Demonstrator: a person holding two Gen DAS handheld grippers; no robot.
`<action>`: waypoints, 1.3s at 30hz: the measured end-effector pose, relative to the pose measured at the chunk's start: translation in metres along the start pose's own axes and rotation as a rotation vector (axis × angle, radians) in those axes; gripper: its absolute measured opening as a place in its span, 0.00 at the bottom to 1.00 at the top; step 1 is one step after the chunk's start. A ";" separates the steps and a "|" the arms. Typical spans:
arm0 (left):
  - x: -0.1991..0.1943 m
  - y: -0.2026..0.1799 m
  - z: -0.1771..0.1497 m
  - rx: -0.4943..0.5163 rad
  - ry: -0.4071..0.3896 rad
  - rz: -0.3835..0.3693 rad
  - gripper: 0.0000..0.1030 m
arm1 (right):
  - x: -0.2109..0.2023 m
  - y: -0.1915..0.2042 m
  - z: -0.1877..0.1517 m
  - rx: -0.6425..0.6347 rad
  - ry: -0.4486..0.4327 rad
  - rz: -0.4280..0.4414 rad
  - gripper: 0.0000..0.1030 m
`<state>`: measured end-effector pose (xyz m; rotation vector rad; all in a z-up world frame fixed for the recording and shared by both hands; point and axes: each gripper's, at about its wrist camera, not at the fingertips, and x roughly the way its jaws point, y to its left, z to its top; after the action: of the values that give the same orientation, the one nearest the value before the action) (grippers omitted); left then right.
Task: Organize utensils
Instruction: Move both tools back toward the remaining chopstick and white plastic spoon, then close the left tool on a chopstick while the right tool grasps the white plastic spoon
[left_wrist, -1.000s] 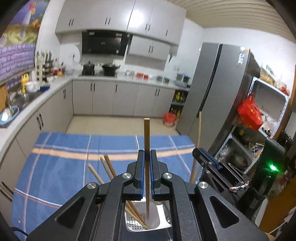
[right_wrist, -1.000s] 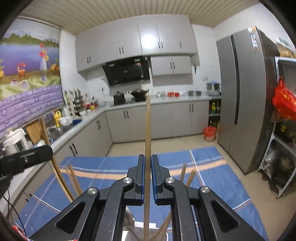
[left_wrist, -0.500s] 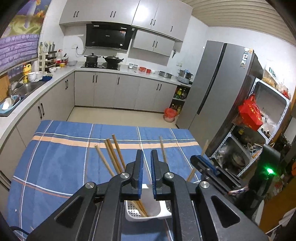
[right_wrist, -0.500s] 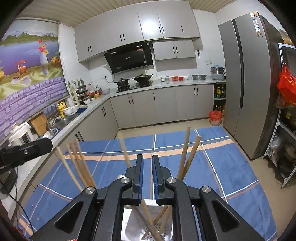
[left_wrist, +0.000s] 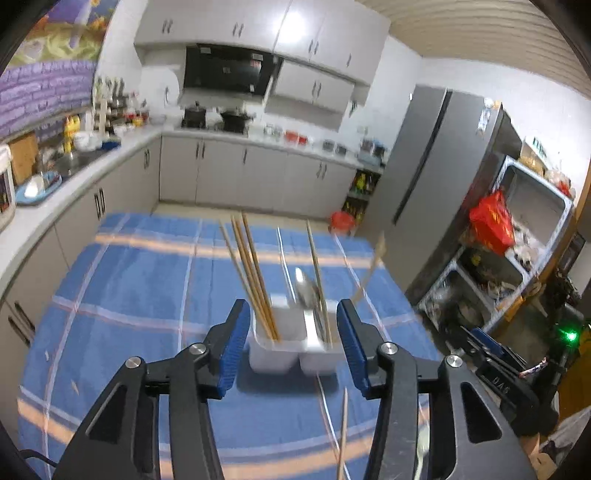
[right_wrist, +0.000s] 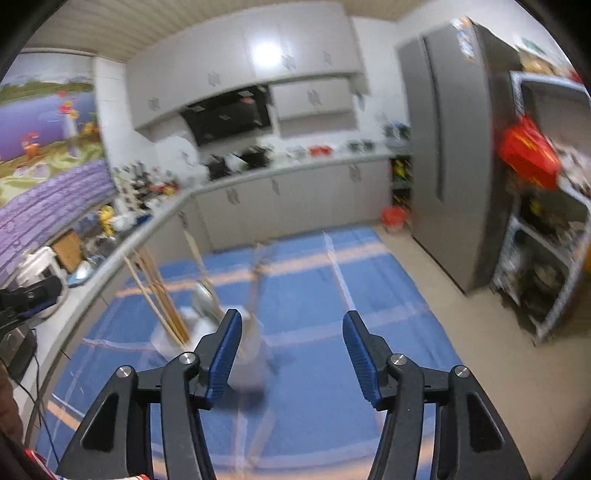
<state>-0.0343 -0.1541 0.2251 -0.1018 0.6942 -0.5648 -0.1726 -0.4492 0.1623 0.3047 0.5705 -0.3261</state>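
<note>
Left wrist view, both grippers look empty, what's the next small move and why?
Probably lower the left gripper toward the loose wooden chopstick lying on the blue plaid cloth in front of the white two-compartment holder. Its jaws are opening with nothing between them, and that chopstick is not yet in the holder.

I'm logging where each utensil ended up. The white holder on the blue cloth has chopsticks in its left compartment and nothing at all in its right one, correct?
Not quite. The left wrist view shows the white holder on the blue cloth with chopsticks in its left compartment, but the right compartment is not bare: a metal spoon and another chopstick stand in it.
</note>
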 end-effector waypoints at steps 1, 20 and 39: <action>0.005 -0.004 -0.013 0.001 0.041 -0.002 0.46 | -0.002 -0.013 -0.011 0.018 0.030 -0.017 0.59; 0.159 -0.095 -0.129 0.315 0.445 -0.033 0.46 | 0.021 -0.095 -0.129 0.129 0.360 -0.040 0.59; 0.199 -0.103 -0.134 0.398 0.514 -0.072 0.05 | 0.053 -0.074 -0.120 0.036 0.400 -0.007 0.01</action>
<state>-0.0418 -0.3327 0.0352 0.4044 1.0636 -0.7998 -0.2158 -0.4827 0.0218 0.4064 0.9598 -0.2836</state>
